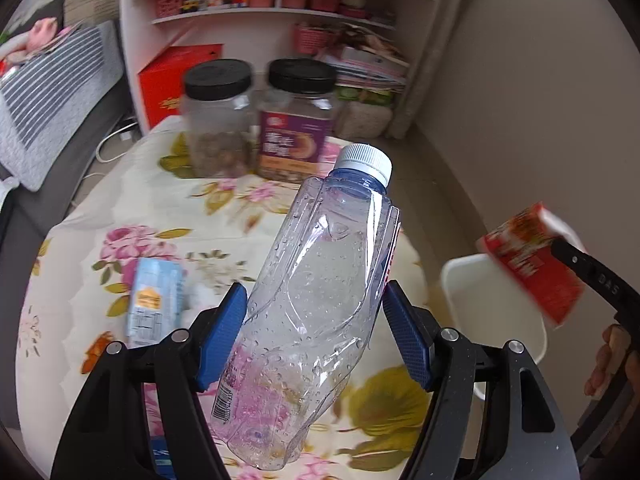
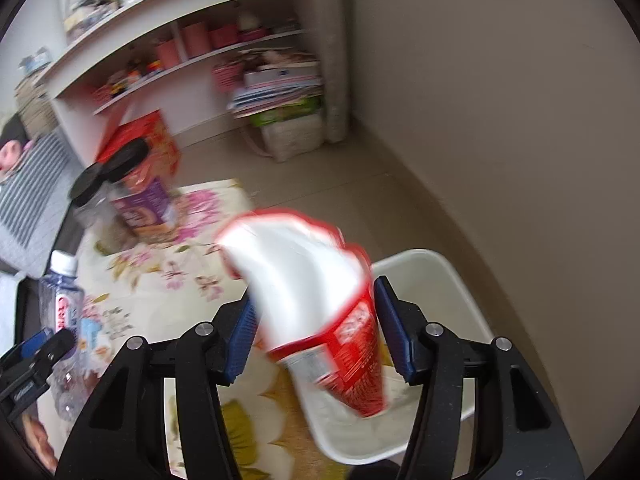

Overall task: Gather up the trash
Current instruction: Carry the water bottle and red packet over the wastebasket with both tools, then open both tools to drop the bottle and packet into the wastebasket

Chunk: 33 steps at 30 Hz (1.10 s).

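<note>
Flowered cloth covers the surface below me. My left hand-held gripper [image 1: 314,334] clamps a crumpled clear plastic bottle [image 1: 316,300] at mid-body; light, springy, wet, likely slippery. My right hand-held gripper [image 2: 314,330] pinches a flimsy red-and-white paper carton [image 2: 320,304] above the white plastic bin [image 2: 448,272].

We count one clear plastic water bottle [image 1: 316,300], one red snack carton [image 1: 532,264], one light-blue carton [image 1: 156,300] lying on the flowered cloth, two black-lidded plastic jars [image 1: 218,120], one white bin [image 2: 432,280] and two blue-padded claws, the left claw [image 1: 316,312] and the right claw [image 2: 316,336].
</note>
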### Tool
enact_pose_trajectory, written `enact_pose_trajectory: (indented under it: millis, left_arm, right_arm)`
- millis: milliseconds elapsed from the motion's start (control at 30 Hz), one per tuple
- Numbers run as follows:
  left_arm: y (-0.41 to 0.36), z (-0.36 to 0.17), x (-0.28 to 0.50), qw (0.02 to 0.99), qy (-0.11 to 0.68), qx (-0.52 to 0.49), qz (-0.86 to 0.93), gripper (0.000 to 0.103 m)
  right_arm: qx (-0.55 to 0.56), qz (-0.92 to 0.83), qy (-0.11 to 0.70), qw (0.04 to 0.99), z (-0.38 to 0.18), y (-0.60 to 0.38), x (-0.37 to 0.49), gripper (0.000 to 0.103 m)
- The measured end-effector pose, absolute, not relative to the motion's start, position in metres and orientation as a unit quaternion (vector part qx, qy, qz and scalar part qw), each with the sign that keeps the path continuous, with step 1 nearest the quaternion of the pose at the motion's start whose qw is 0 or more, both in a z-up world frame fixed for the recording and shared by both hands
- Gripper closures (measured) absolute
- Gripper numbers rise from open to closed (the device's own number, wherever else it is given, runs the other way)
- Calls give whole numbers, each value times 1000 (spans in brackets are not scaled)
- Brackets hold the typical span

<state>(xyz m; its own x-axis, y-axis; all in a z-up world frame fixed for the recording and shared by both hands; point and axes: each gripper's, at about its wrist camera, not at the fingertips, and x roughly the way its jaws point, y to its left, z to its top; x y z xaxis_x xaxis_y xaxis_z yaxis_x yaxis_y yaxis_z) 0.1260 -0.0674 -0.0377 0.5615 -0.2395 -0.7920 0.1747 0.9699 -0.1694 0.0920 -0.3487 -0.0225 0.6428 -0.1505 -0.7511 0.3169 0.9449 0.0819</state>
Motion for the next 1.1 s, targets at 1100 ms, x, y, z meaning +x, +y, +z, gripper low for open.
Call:
enact_pose_trajectory:
  millis: [1100]
  left_arm:
    - [-282,-48,99,829,496,-30,-256,24]
  right_arm:
    - [186,-298,303,886,13,-471,19,10]
